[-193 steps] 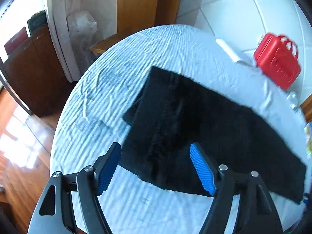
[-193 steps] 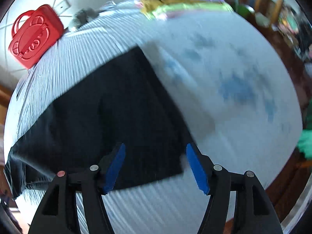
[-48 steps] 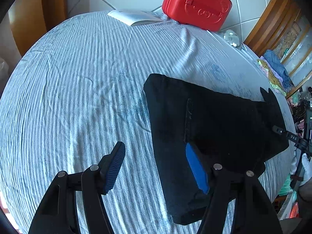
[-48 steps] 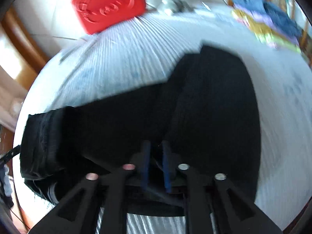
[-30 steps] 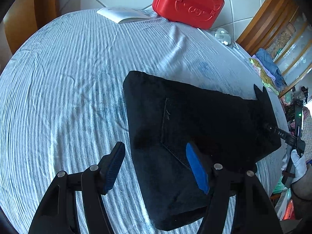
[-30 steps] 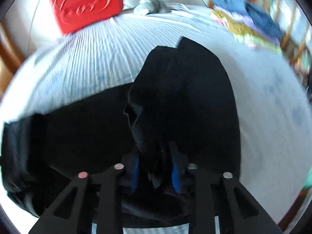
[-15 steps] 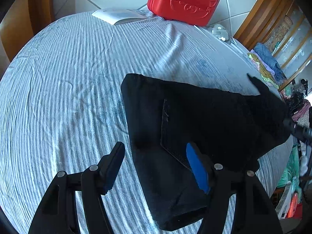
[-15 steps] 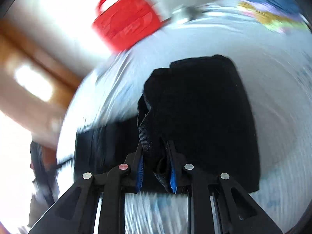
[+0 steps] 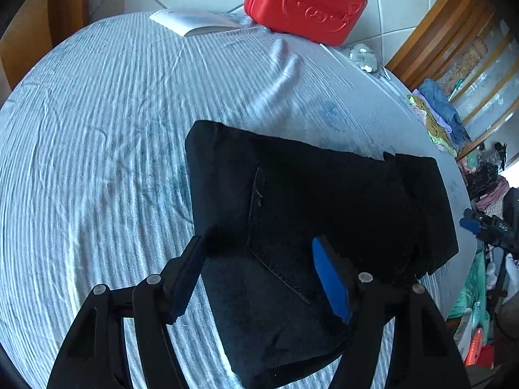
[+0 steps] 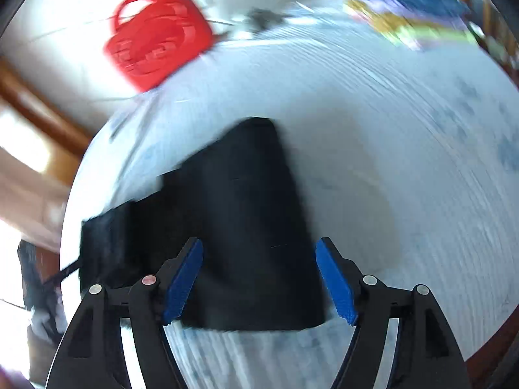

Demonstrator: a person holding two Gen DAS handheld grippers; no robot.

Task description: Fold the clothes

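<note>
A black garment (image 9: 311,214) lies folded on the striped blue-white tablecloth (image 9: 97,136), with a stitched pocket seam on top. My left gripper (image 9: 259,275) hangs open just above its near end, nothing between the blue pads. In the right wrist view the same black garment (image 10: 240,214) lies flat, one end folded over onto the rest. Open and empty, my right gripper (image 10: 259,283) hovers above that folded end. The right wrist view is blurred by motion.
A red plastic case (image 9: 305,3) and a white booklet (image 9: 194,21) sit at the table's far edge by the tiled wall. A small grey toy (image 9: 363,56) lies beside the case. Folded coloured clothes (image 9: 438,120) are stacked at the right rim.
My right gripper, shut on the lifted garment end half a second ago, has laid it over the rest and opened. The left gripper has stayed open over the near end.
</note>
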